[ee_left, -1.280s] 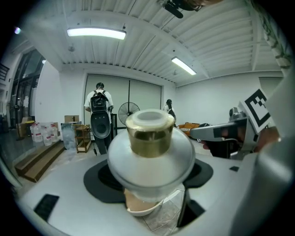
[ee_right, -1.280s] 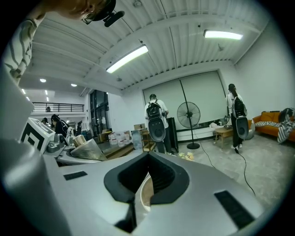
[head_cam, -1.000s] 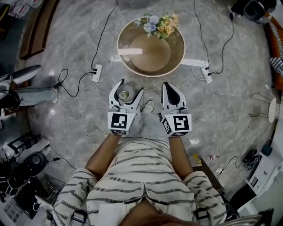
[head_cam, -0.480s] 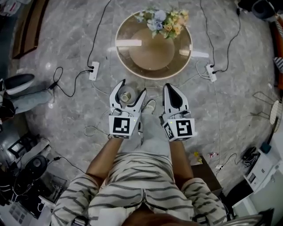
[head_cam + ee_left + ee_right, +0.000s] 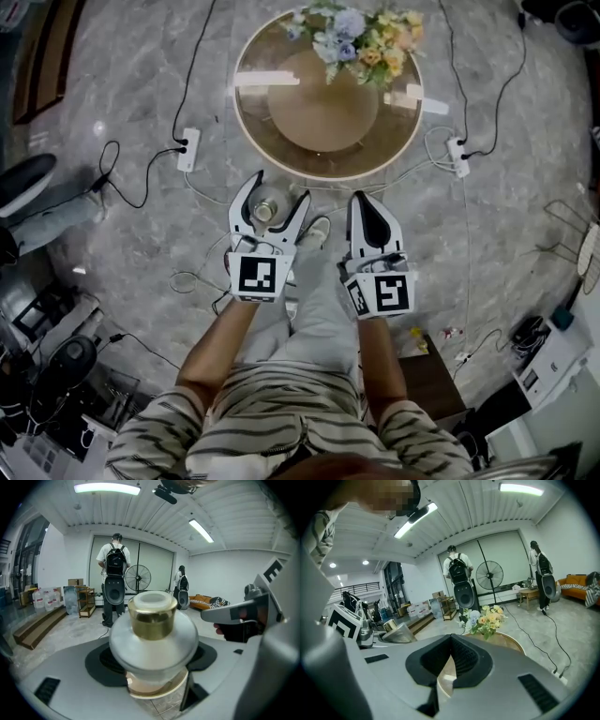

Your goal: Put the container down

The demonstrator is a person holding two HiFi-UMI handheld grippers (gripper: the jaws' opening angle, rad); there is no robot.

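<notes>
- Marble floor [image 5: 122,84]; round table [image 5: 309,127] nearer than a second ago.
- Left hand-held gripper [image 5: 279,187] clamped on the jar [image 5: 266,208], not yet over the table.
- Right hand-held gripper [image 5: 364,202] closed, empty.

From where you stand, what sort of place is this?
Probably a large open studio or hall, not a home: a polished grey marble floor dotted with white power strips, a round glass-topped wooden table with a pastel flower bouquet, and a tall black pedestal fan.
</notes>
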